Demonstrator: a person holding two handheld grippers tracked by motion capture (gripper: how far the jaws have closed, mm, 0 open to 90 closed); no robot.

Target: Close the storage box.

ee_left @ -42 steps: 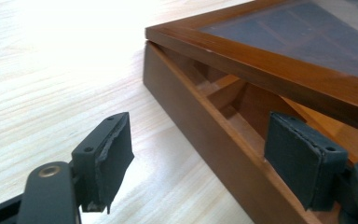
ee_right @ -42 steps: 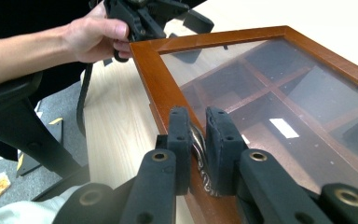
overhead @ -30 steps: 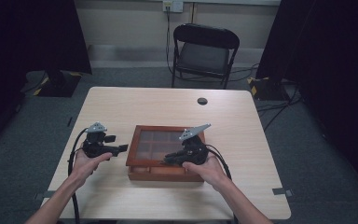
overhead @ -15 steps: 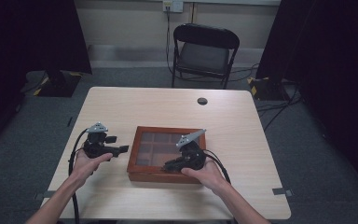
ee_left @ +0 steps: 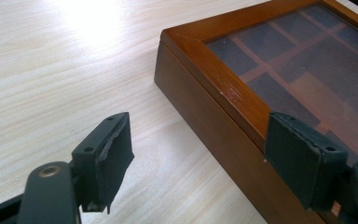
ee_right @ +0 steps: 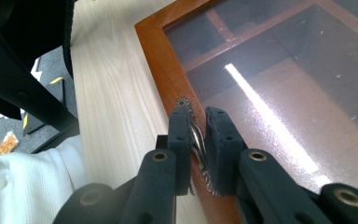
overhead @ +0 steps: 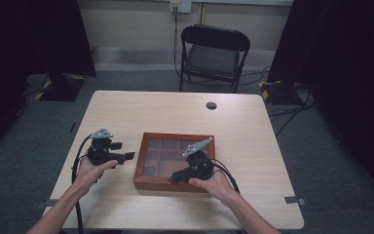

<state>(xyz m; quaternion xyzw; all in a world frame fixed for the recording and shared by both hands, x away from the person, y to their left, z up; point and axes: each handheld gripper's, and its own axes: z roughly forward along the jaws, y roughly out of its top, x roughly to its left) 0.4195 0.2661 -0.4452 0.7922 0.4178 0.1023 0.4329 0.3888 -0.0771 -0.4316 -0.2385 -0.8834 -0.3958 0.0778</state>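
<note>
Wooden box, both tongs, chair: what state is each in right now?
Wooden box: glass lid down, flat on the table.
Metal latch: on the box's front rim, pinched by the right tongs.
Right tongs: shut on the latch.
Left tongs: open, holding nothing, at the box's left corner.
Folding chair: unfolded, unoccupied.

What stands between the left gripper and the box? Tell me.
Nothing visible. In the left gripper view, bare table lies between the left gripper, its fingers apart, and the box. The right gripper pinches a metal handle on the box's front rim.
</note>
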